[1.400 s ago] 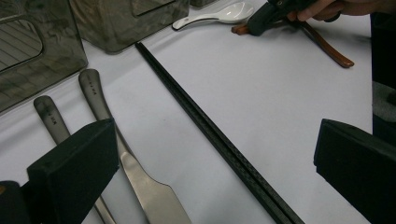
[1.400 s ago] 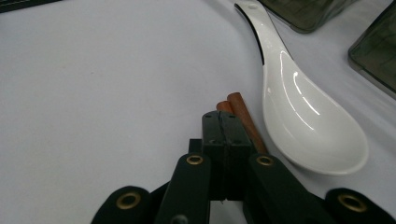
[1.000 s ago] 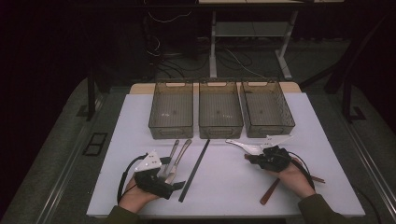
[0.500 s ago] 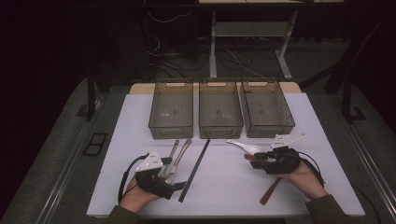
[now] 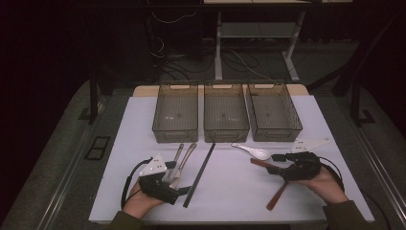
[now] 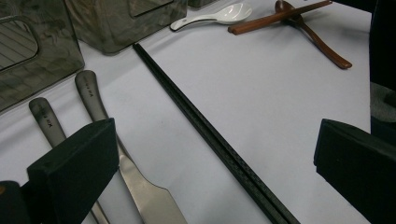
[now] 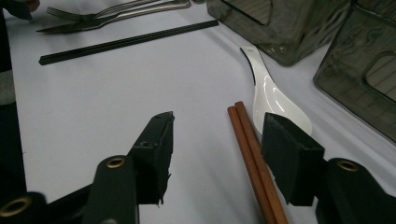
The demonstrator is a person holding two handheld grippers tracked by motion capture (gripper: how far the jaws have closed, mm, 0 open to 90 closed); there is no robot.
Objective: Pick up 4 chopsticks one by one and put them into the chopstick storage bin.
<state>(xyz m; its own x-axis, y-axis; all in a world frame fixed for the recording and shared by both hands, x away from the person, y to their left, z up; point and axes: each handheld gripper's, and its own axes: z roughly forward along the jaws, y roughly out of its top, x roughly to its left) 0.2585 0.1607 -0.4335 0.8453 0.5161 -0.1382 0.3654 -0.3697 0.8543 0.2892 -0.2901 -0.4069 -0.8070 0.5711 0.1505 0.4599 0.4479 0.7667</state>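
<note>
Brown wooden chopsticks (image 7: 254,163), stiff, light, lay unheld between my right gripper's (image 7: 217,158) just-opened jaws; I'd grasp mid-length. Left gripper (image 6: 210,168) gaped empty.

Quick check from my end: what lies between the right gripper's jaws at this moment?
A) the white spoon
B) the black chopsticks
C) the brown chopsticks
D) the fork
C: in the right gripper view the brown chopsticks lie on the table between the open jaws of the right gripper, near the right-hand jaw, unclamped.
</note>
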